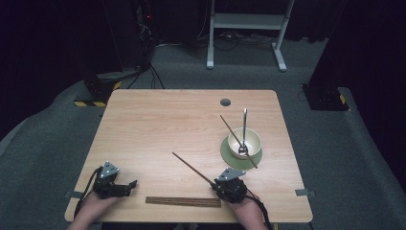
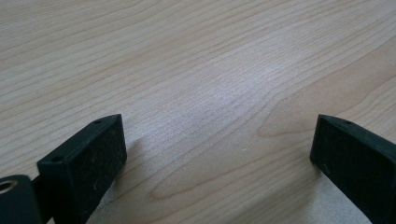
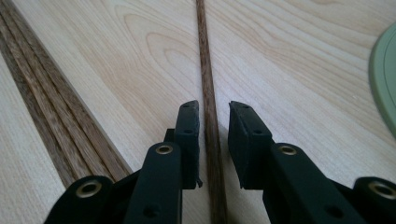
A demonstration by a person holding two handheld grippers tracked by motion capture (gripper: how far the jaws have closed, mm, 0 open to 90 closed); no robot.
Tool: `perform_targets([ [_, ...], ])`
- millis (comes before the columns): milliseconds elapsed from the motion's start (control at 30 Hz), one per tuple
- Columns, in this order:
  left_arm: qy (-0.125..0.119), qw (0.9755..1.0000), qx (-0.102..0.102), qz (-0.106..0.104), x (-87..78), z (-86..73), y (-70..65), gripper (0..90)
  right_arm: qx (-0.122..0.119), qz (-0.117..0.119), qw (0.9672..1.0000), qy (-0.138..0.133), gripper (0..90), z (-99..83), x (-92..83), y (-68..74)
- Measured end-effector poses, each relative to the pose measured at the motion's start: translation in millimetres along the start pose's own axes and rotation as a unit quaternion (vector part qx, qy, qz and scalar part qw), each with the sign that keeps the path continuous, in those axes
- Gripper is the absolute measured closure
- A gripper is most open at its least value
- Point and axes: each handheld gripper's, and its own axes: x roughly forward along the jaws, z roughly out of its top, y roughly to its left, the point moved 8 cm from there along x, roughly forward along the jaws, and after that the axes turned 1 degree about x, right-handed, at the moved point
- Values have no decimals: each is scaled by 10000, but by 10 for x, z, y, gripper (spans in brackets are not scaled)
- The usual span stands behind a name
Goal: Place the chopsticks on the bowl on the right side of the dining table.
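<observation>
The right hand-held gripper [image 3: 214, 135] straddles a chopstick [image 3: 208, 93] lying on the worktop [image 1: 158, 120]; one pad touches it, the other stands just apart, so no grip. The left hand-held gripper [image 2: 219, 154] rests wide open, empty.

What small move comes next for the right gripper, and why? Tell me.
Probably close the right gripper on the chopstick. The stick lies between its fingers, with a gap showing on the right side, so it does not look clamped yet. One chopstick already leans in the bowl, so this one likely goes there too. The left gripper sits open over bare table.
</observation>
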Motion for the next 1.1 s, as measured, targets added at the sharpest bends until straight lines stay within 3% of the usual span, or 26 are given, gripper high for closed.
perform_targets([
  [133, 3, 10000, 0, 2, -2, -1, -1, 38, -16, -43, 10000, 21, 822, -4, -6, -24],
  [233, -3, 10000, 6, -3, 0, 0, 0, 38, 33, -22, 10000, 49, 832, -2, -7, -37],
  [400, -6, 10000, -1, -20, 3, 3, -3, 38, -83, -97, 9999, 65, 837, 27, -16, -35],
  [467, -7, 10000, 6, -11, 1, 2, -1, 39, -53, -157, 9998, -118, 837, 87, -70, -43],
  [800, -5, 10000, -1, 3, -5, -2, -7, 46, -108, -342, 9982, -482, 838, 190, -211, -66],
  [1100, -10, 10000, 26, -23, -2, 2, -3, 46, -23, -576, 9946, -861, 839, 283, -351, -168],
])
